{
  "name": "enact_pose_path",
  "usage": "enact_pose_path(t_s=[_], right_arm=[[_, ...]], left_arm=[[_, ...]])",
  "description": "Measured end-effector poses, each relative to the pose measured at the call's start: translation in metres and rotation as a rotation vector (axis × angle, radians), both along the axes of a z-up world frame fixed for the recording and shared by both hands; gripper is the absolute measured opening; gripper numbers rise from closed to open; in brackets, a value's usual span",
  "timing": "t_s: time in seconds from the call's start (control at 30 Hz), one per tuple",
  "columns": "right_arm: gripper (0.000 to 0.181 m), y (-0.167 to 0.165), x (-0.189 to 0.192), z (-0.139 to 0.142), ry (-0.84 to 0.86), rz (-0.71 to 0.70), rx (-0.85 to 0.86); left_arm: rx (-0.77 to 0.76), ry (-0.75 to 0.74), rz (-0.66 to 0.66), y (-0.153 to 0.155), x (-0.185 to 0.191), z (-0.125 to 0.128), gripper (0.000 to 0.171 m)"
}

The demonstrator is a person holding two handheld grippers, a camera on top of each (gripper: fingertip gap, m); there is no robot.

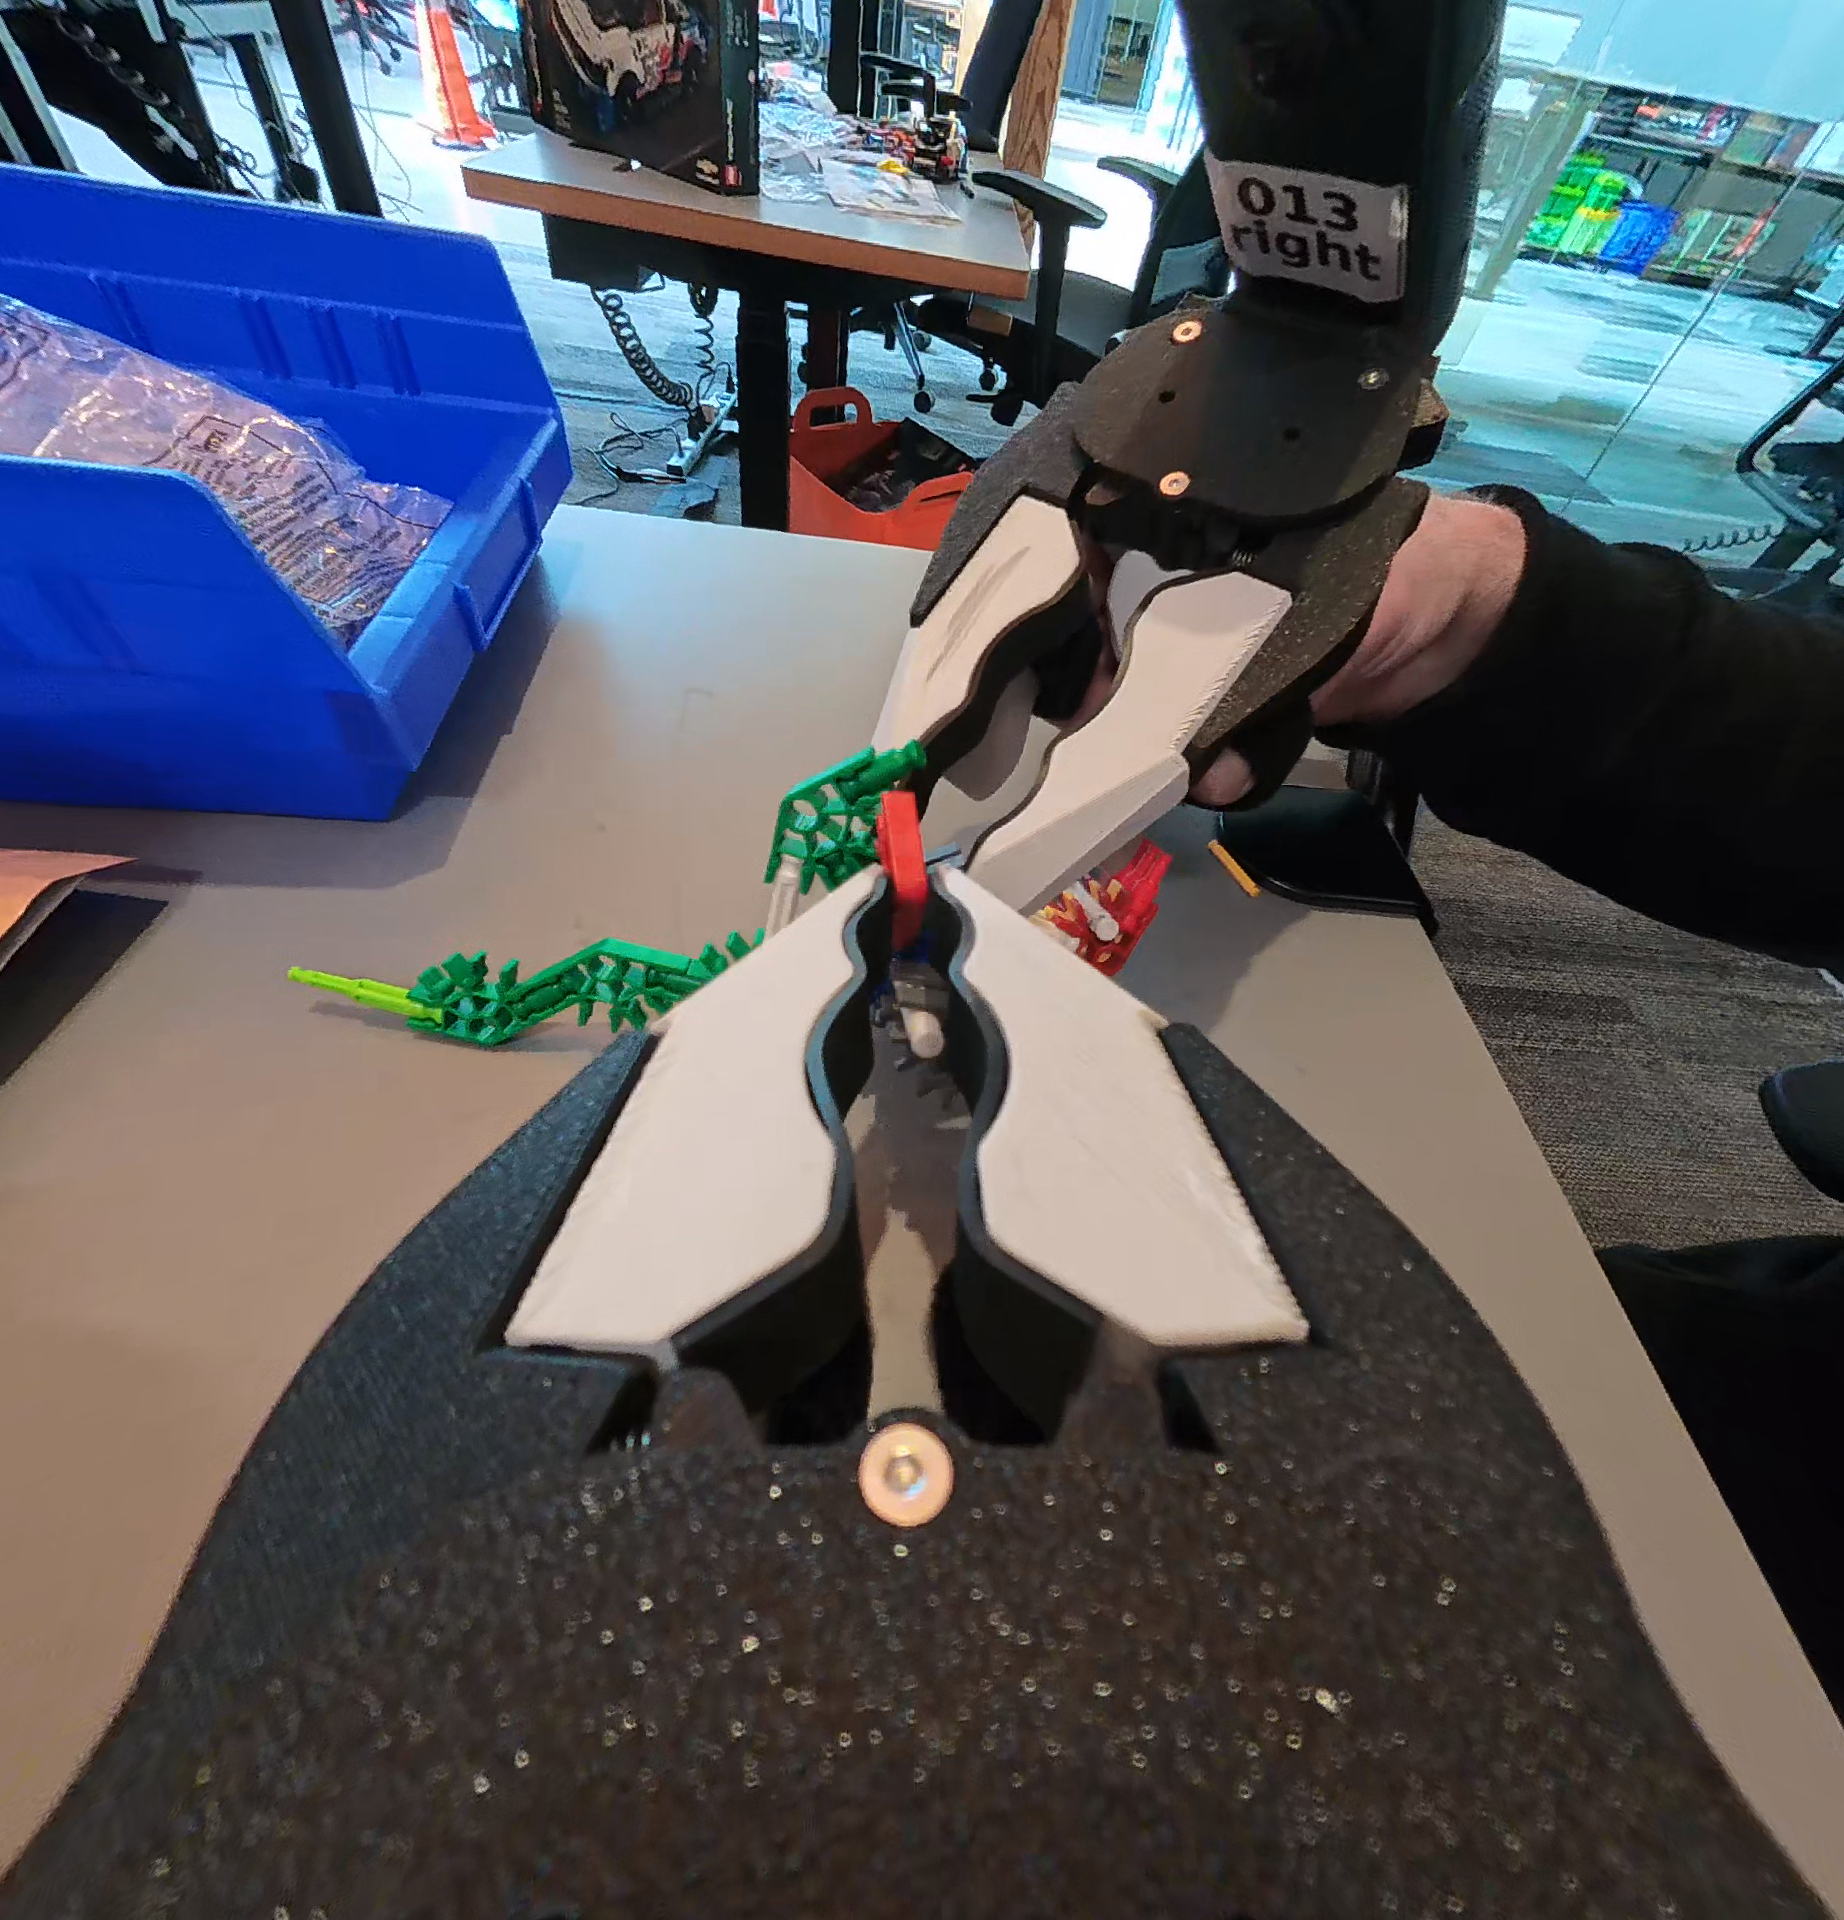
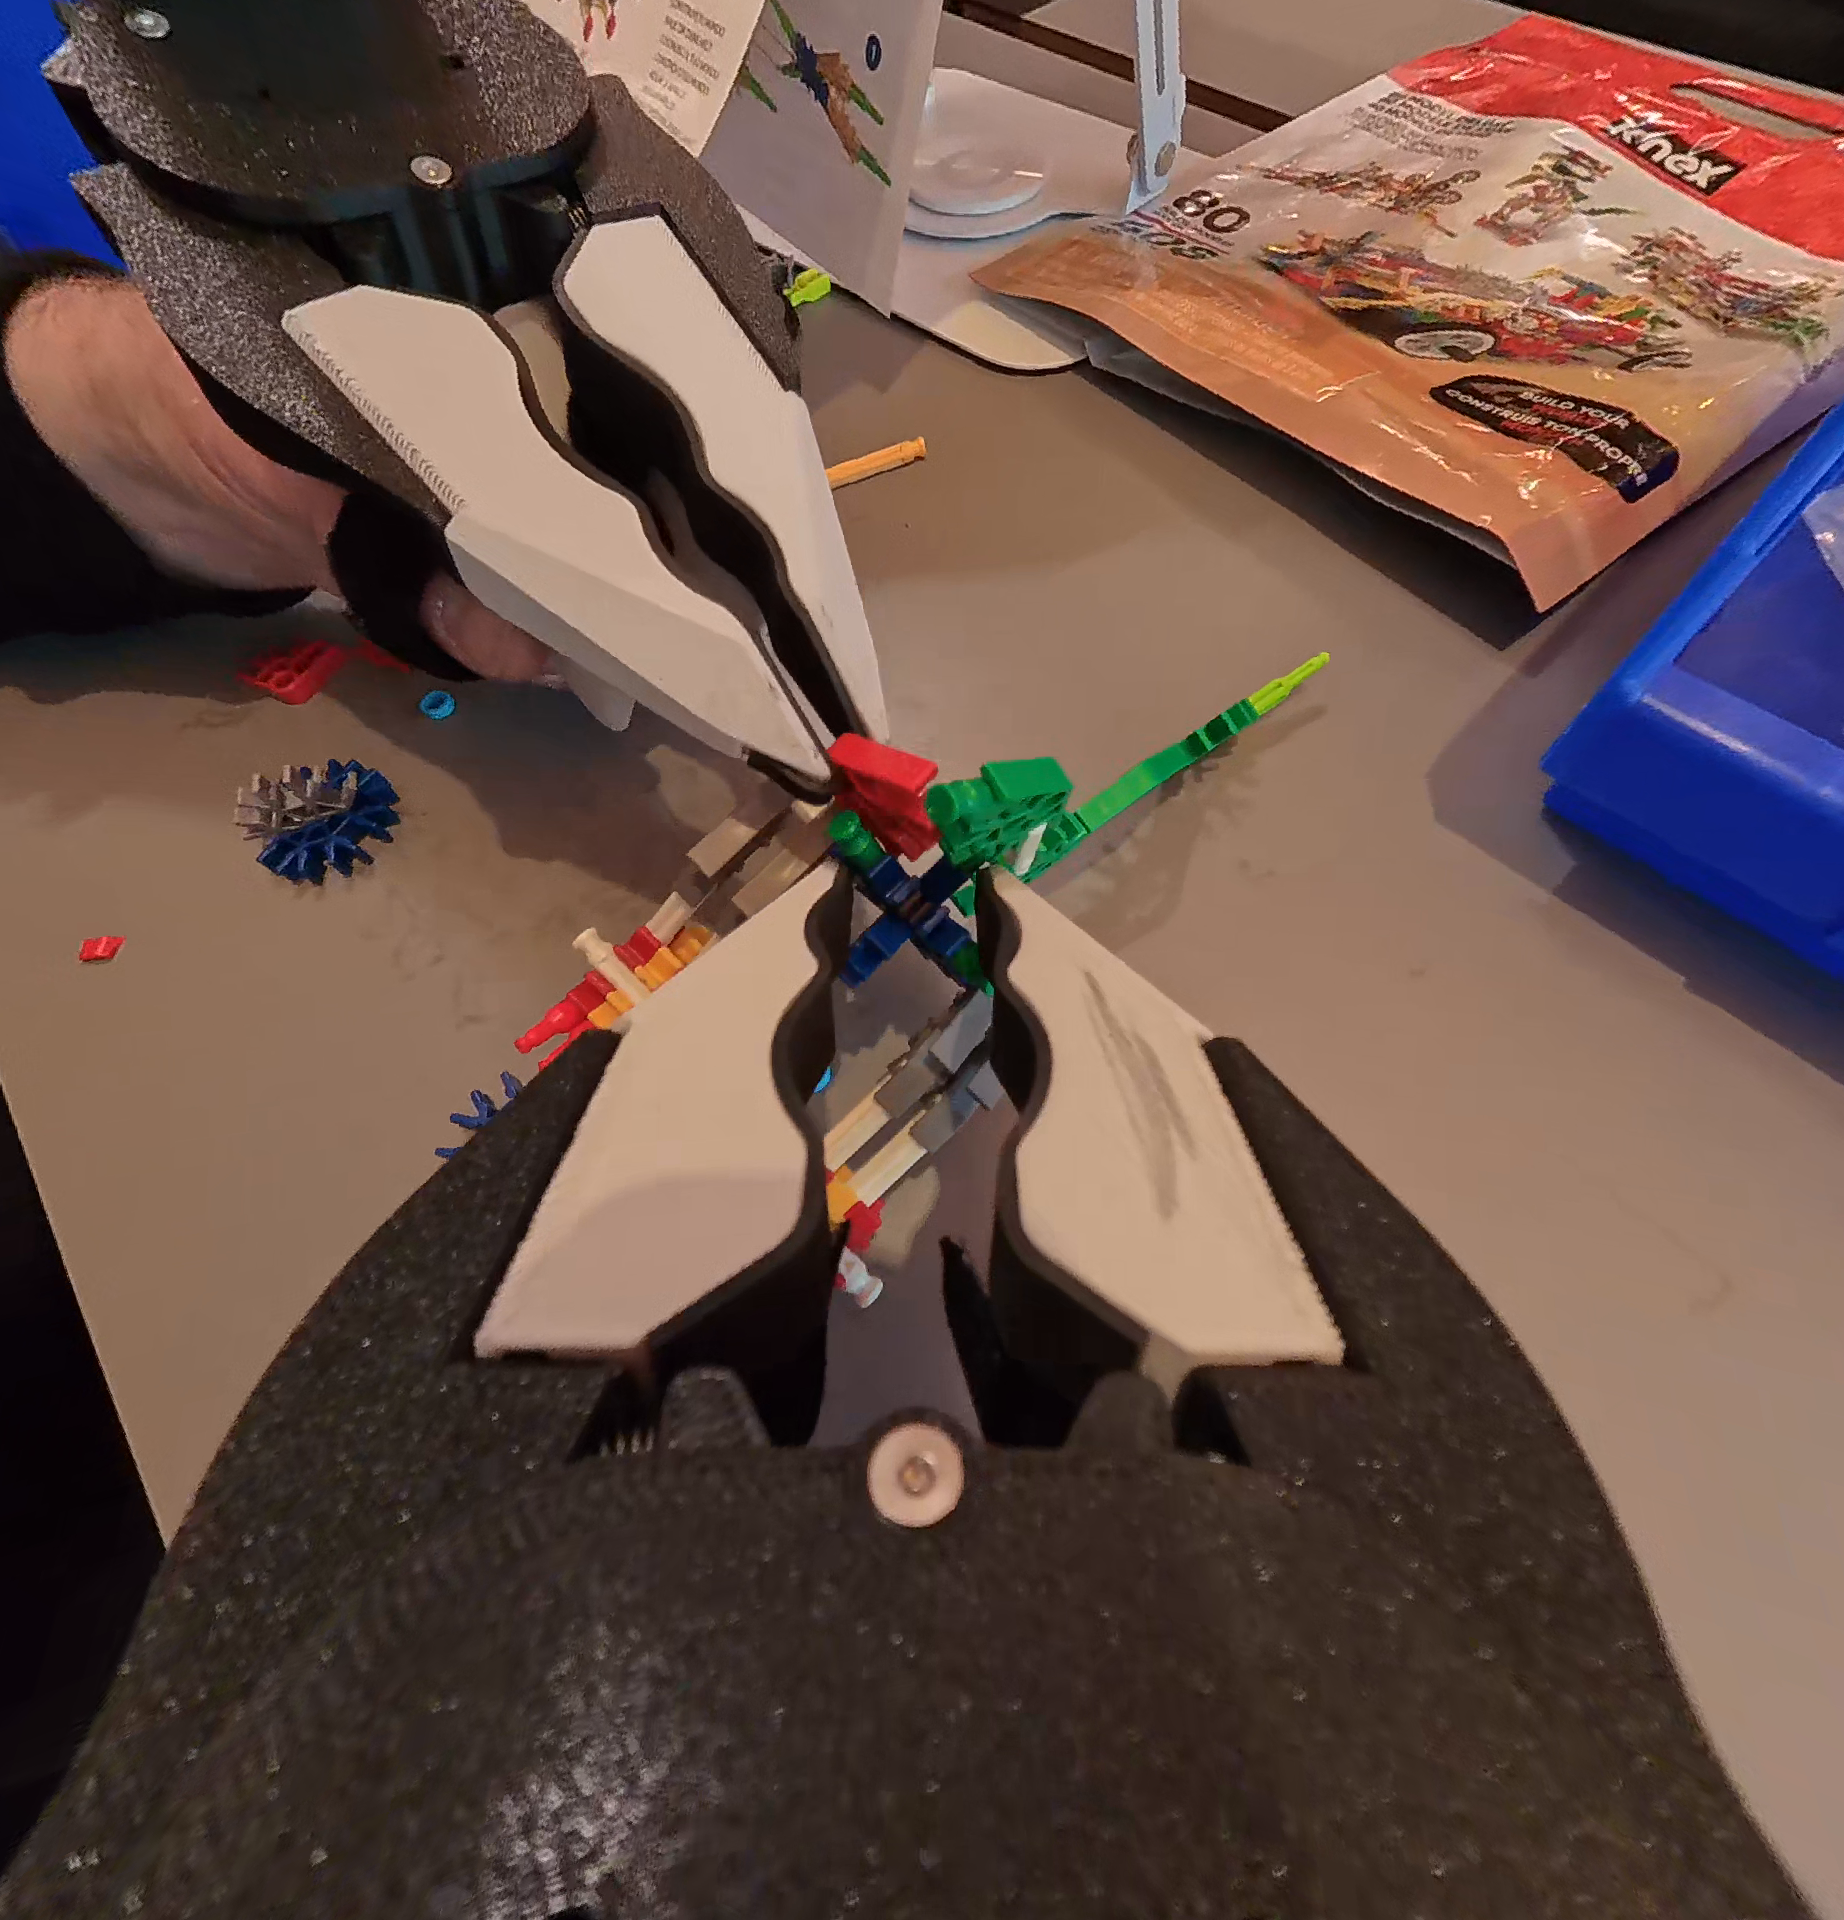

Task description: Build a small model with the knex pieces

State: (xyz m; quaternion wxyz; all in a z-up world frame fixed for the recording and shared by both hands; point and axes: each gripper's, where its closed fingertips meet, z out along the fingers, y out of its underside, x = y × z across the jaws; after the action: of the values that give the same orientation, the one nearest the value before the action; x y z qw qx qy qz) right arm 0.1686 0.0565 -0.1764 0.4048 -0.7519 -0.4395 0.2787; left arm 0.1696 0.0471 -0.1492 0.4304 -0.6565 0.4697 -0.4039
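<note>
We see our left claw [image 1: 907, 883] pinched shut on a small red clip [image 1: 902, 852] at the top of a toy model built of plastic rods. Our right claw [image 2: 913, 883] meets it from the other side, closed around the blue hub [image 2: 902, 925] just below the clip. The model is held just above the grey counter [image 1: 274, 1195], and its green chain [image 1: 575, 987] trails down onto the counter. A blue bin [image 1: 222, 623] stands well apart.
</note>
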Motion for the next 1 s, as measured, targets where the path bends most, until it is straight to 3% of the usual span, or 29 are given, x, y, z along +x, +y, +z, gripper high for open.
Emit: enact_pose_path(t_s=[0.57,1.0], right_arm=[[0.022,0.0014,-0.0031,-0.0002,0.01,0.008,0.004],[0.021,0.0009,-0.0031,-0.0007,0.023,0.028,0.028]], left_arm=[[-0.093,-0.1,-0.06,-0.0083,0.0008,0.0049,0.001],[-0.017,-0.052,-0.031,-0.0076,-0.0004,0.0015,0.005]])
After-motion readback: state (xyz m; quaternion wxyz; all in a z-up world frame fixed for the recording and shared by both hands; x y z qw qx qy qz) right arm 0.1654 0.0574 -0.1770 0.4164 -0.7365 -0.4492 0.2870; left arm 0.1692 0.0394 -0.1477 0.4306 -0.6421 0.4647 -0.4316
